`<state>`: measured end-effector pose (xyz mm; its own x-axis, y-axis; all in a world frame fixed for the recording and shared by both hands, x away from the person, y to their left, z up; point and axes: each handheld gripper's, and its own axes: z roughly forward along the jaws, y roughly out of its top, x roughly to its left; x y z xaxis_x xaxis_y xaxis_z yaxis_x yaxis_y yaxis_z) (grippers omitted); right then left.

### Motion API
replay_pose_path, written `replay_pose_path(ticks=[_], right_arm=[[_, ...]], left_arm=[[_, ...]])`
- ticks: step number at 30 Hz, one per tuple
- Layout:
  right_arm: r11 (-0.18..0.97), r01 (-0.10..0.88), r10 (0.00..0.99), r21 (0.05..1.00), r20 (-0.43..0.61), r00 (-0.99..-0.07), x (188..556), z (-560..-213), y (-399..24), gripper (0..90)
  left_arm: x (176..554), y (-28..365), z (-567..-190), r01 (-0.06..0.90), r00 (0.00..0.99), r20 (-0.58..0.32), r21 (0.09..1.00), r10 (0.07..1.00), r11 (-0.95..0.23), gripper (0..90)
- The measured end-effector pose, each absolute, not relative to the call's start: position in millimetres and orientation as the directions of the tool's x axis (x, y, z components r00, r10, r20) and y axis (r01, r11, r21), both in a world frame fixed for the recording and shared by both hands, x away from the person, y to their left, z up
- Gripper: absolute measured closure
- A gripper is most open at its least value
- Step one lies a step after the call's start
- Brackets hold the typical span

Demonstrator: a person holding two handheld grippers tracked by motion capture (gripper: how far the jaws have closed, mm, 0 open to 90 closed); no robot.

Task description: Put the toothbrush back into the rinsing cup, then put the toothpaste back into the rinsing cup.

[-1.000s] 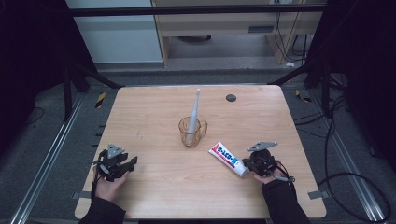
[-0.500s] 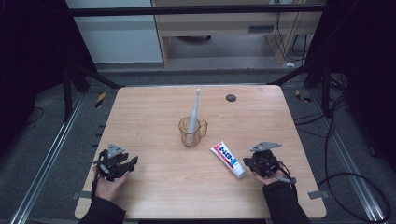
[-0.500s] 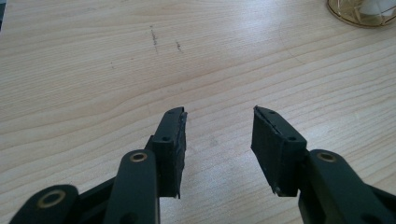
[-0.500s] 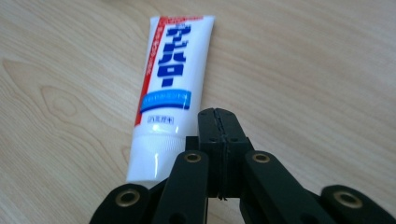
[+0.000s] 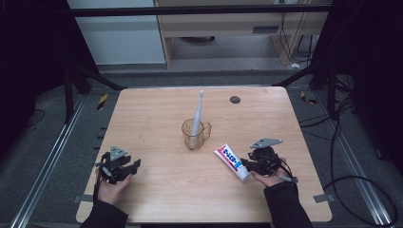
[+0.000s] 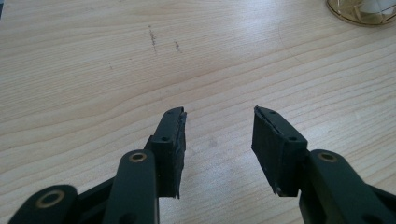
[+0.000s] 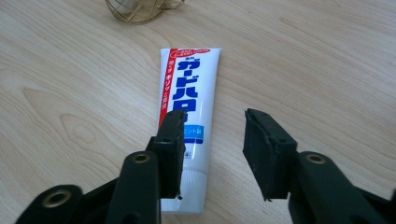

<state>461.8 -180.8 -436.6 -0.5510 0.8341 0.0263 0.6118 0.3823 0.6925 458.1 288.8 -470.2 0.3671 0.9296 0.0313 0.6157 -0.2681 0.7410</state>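
My right gripper point(image 7: 212, 156) had just been opening; its jaws parted, pads clear of the white blue-lettered plastic toothpaste tube point(image 7: 187, 126) lying flat near the table's right front edge. Tube released. Left gripper point(image 6: 218, 147) open, empty.

The toothpaste tube point(image 7: 186, 126) was white with blue lettering and red trim, the cup point(image 5: 195, 135) amber, the table point(image 5: 157, 114) pale woodgrain.

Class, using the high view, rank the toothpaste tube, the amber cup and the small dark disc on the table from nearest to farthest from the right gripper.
1. Toothpaste tube: lying just left of the right gripper.
2. Amber cup: mid-table, with a toothbrush standing in it.
3. Small dark disc: near the table's far edge.
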Motion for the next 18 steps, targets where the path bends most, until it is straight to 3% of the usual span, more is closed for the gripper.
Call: replay_pose_path(ticks=[11,18], right_arm=[[0.382,0.619,0.849,0.686,0.004,-0.528,468,-431,-175,43.2],[0.385,0.623,0.846,0.680,0.008,-0.532,473,-427,-166,39.5]], left_arm=[[459,286,-471,0.617,0.374,0.036,0.736,0.927,-0.277,52.2],[459,285,-471,0.619,0.373,0.042,0.733,0.927,-0.283,51.3]])
